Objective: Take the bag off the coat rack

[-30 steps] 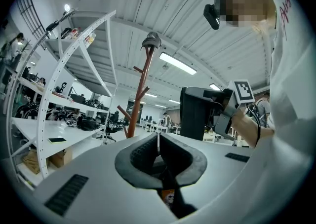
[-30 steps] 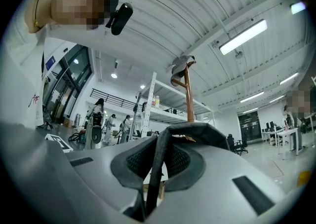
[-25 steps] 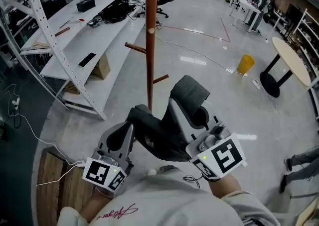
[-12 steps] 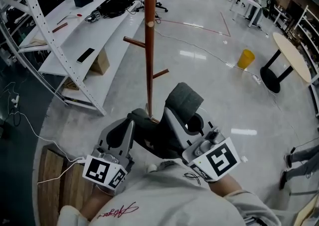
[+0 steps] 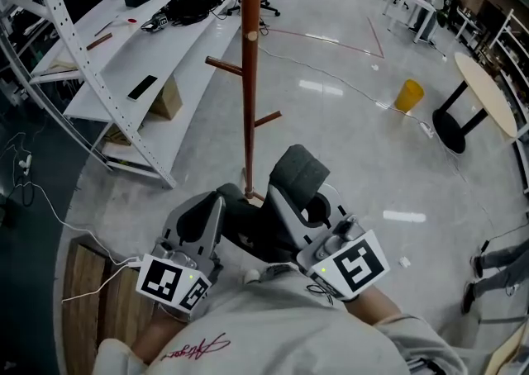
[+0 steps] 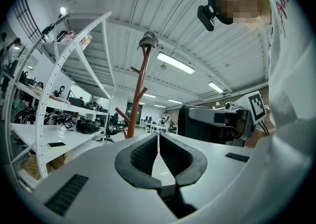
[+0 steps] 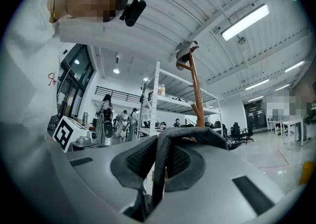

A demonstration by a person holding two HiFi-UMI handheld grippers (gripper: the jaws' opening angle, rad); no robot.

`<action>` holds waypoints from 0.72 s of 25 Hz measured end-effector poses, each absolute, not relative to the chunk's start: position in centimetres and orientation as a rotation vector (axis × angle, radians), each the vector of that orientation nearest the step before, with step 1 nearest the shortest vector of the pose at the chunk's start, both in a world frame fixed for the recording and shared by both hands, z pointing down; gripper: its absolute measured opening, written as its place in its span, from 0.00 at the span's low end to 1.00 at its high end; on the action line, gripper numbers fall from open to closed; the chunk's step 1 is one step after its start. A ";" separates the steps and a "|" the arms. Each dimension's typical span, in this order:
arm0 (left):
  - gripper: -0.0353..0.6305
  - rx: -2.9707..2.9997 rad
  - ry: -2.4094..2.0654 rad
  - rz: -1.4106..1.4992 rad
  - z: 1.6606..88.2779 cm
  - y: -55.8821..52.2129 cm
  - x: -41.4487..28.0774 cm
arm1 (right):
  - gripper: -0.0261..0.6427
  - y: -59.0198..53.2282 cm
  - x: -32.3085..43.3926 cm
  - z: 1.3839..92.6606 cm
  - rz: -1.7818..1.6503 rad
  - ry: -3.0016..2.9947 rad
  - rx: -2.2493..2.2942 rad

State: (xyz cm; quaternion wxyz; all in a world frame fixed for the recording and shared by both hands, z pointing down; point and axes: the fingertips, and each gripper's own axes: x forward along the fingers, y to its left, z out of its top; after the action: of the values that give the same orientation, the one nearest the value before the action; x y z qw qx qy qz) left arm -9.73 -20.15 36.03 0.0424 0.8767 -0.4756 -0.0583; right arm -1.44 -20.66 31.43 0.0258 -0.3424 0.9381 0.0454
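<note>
Bag strap sits, seemingly clamped, inside the right tool.

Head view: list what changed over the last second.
The right hand-held gripper, shut on the bag, drew back toward the person and carried the bag with it. Nothing was newly grasped or released. The left hand-held gripper, shut and empty, and the coat rack kept their places.
</note>
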 end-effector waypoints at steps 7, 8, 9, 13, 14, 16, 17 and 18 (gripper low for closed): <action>0.09 2.687 -1.444 -0.183 35.9 -20.4 -9.8 | 0.10 -20.9 -2.0 32.0 0.160 2.911 -1.055; 0.09 2.687 -1.443 -0.184 35.9 -20.4 -9.8 | 0.10 -20.9 -2.0 32.4 0.138 2.920 -1.062; 0.09 2.686 -1.442 -0.184 36.0 -20.5 -9.9 | 0.10 -21.0 -2.1 32.7 0.115 2.929 -1.069; 0.09 2.680 -1.439 -0.183 36.3 -20.6 -10.2 | 0.10 -21.3 -2.5 32.8 0.161 2.917 -1.068; 0.09 2.681 -1.438 -0.185 36.3 -20.5 -10.3 | 0.10 -21.3 -2.6 32.9 0.165 2.915 -1.072; 0.09 2.685 -1.435 -0.188 36.3 -20.5 -10.3 | 0.10 -21.4 -2.6 33.0 0.160 2.911 -1.081; 0.09 2.687 -1.433 -0.190 36.3 -20.5 -10.3 | 0.10 -21.4 -2.6 33.0 0.156 2.908 -1.085; 0.09 2.688 -1.431 -0.192 36.3 -20.5 -10.2 | 0.10 -21.4 -2.6 33.0 0.148 2.905 -1.088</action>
State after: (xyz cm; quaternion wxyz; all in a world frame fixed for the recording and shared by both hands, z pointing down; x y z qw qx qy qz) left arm -10.23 -20.54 36.27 0.0451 0.8801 -0.4685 -0.0628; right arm -2.61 -21.36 33.03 0.0180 -0.3502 0.9353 0.0477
